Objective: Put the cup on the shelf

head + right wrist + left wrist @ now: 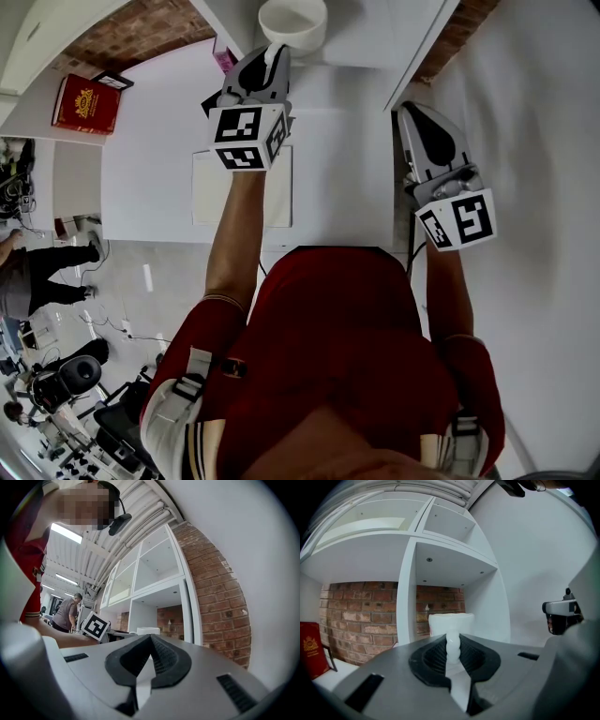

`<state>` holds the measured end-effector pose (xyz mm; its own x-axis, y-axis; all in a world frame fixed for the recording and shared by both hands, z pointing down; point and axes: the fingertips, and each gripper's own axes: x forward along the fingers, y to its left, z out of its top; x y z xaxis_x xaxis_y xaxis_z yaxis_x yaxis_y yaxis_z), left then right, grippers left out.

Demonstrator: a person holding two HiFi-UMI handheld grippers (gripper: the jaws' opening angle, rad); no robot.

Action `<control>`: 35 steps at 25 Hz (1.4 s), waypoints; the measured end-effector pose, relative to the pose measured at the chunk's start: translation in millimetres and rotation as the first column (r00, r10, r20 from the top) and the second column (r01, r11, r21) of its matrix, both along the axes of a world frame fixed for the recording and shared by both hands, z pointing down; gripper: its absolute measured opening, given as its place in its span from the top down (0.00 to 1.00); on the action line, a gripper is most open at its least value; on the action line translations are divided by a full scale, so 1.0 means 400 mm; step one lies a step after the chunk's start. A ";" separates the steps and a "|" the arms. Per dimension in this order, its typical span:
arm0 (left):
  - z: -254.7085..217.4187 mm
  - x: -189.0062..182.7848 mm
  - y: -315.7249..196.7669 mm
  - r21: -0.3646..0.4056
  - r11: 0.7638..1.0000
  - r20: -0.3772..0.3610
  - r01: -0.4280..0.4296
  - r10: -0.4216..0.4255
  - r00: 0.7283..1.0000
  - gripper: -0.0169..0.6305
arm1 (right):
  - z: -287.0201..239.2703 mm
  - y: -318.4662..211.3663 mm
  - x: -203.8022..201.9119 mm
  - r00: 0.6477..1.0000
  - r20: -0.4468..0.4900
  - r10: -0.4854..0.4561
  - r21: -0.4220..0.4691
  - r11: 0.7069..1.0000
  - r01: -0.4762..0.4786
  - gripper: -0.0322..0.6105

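At the top of the head view: the white cup is being held out at the white shelf unit by the left gripper; whether its base is being borne by a board cannot be told
Left arm: it is being stretched straight forward; the marker cube is being carried behind the jaws
Right side: the right gripper is being held lower, just beside an upright panel of the unit and well apart from the cup
Far left: a red book is being propped on a ledge before a brick wall

Left gripper view, jaws: the cup's handle is being clamped between the two black pads; the cup's body is being shown upright just beyond them, in front of the compartment to the right of a white divider
Left gripper view, edges: the red book is being shown at the lower left against the brick; the other gripper's tip is being shown at the right before a plain white wall

Right gripper view, jaws: the pads are being pressed together tip to tip; nothing is being held between them
Right gripper view, background: the cup is being shown small and upright past the jaw tips, at the level of a shelf board; the marker cube is being shown left of it; a person is being shown standing far off at the left
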<state>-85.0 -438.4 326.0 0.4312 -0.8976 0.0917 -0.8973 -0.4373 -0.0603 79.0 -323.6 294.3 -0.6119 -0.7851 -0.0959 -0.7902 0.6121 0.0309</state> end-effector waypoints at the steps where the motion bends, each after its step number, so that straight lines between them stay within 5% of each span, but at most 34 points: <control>1: 0.001 -0.003 -0.001 0.000 1.000 0.000 0.003 -0.003 1.000 0.90 | 0.001 -0.001 -0.003 1.000 -0.002 0.000 -0.001 1.000 0.000 0.95; 19: 0.011 -0.023 -0.001 -0.005 0.999 -0.047 0.040 -0.040 0.998 0.89 | 0.021 0.003 -0.019 1.000 -0.007 -0.011 -0.013 1.000 0.011 0.95; 25: 0.015 -0.008 0.012 0.005 1.000 -0.063 -0.009 0.009 0.998 0.77 | 0.029 0.006 -0.025 1.000 -0.005 -0.014 -0.014 1.000 0.014 0.95; 35: 0.005 -0.011 0.049 0.021 1.000 -0.060 -0.022 0.023 0.998 0.74 | 0.024 0.015 -0.045 1.000 -0.008 -0.016 -0.013 1.000 0.015 0.95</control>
